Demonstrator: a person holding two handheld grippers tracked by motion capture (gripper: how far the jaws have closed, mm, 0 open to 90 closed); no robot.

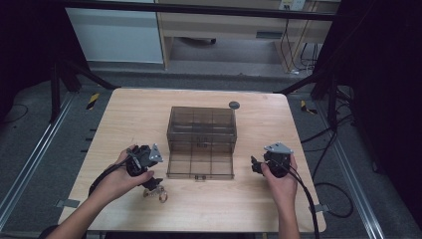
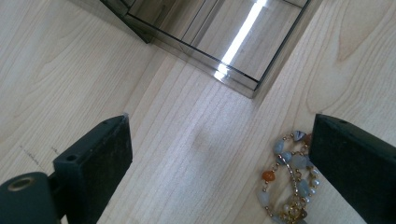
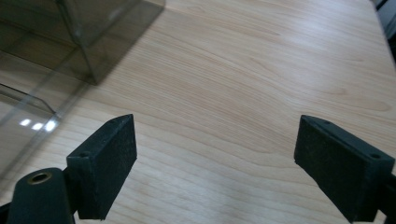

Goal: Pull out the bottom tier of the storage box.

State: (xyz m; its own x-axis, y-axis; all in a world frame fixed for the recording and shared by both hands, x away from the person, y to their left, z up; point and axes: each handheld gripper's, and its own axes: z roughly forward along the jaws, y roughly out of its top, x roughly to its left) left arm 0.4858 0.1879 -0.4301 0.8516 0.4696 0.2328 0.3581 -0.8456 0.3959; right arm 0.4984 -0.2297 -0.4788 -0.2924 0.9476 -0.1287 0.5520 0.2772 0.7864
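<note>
Both grippers stand with jaws spread wide and nothing between them. My left gripper [image 1: 155, 186] hangs low over the near left part of the table [image 1: 259, 209], and in the left gripper view a beaded bracelet [image 2: 287, 179] lies flat on the wood just beside the right-hand jaw; I cannot tell whether they touch. My right gripper [image 1: 255, 166] hovers off the right side of the clear plastic box [image 1: 201, 130], whose lid [image 1: 200, 164] lies folded open toward me. Bracelet and box are near each other, not touching.
</note>
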